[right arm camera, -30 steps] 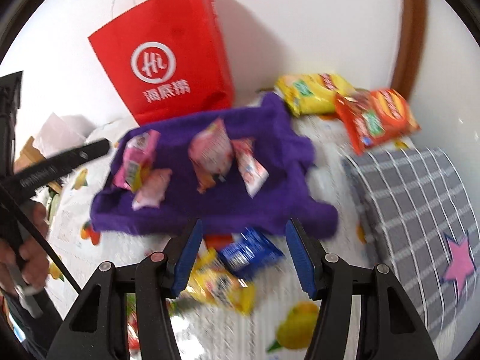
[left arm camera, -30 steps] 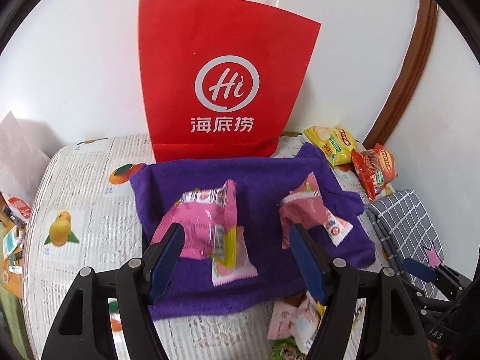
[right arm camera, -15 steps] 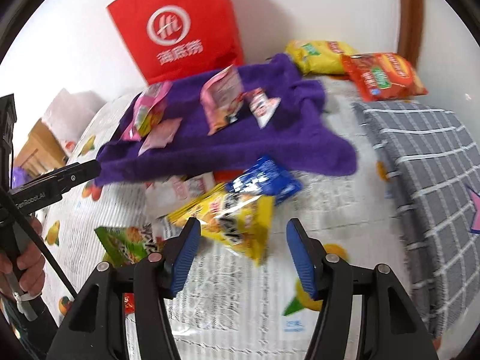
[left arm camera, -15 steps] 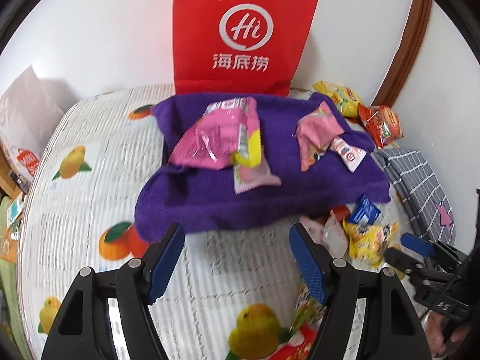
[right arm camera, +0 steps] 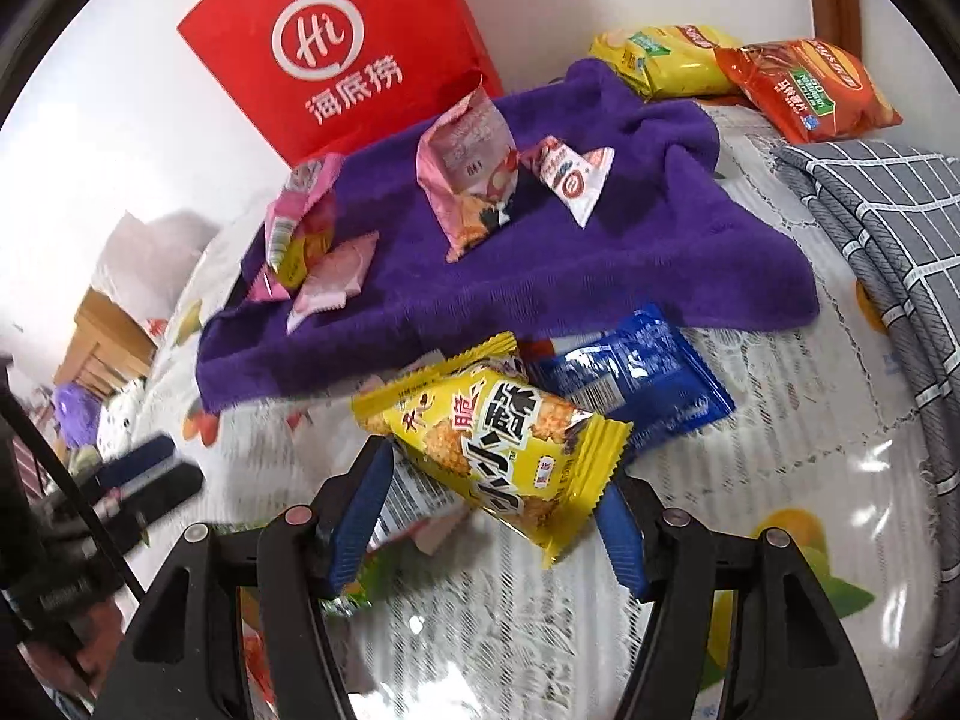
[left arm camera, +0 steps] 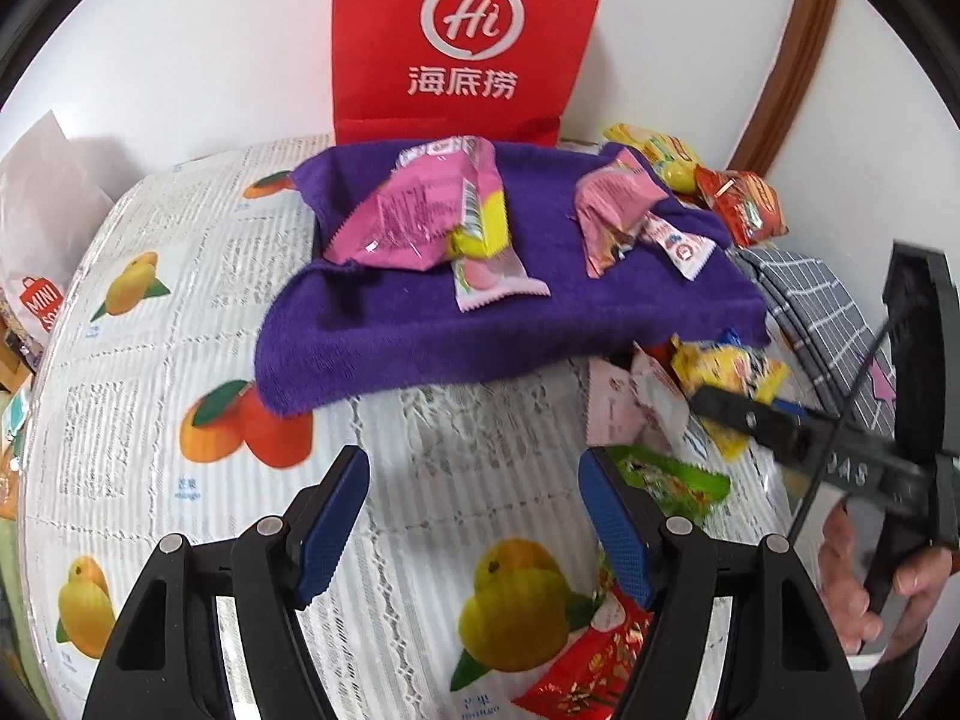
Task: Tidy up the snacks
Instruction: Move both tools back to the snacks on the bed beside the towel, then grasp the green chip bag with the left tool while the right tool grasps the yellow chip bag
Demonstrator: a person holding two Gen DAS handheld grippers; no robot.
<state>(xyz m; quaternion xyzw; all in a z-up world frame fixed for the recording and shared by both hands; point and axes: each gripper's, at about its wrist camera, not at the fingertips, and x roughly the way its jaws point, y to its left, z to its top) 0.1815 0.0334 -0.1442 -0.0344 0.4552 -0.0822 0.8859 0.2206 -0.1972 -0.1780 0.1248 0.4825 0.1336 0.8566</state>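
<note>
Several pink snack packets point(left arm camera: 420, 216) lie on a purple towel point(left arm camera: 480, 324) spread on the fruit-print tablecloth point(left arm camera: 150, 360). My left gripper point(left arm camera: 468, 480) hangs open over bare cloth in front of the towel, with nothing between its fingers. My right gripper point(right arm camera: 495, 480) is open and low over a yellow cracker packet point(right arm camera: 498, 438), which lies between its blue pads without looking squeezed. A blue packet point(right arm camera: 636, 378) lies just behind it, at the towel's point(right arm camera: 540, 276) near edge. In the left wrist view the right gripper point(left arm camera: 780, 426) shows at the right, held by a hand point(left arm camera: 858, 588).
A red paper bag point(left arm camera: 474, 42) stands against the wall behind the towel. Yellow point(right arm camera: 660, 60) and orange point(right arm camera: 804, 90) chip bags lie at the back right, next to a grey checked cloth point(right arm camera: 888, 228). Green point(left arm camera: 672, 480) and red point(left arm camera: 600, 660) packets lie near my left gripper's right finger.
My left gripper has drawn back from over the towel and sunk toward the bare tablecloth. My right gripper has dropped onto the loose pile; the yellow packet now sits between its fingers.
</note>
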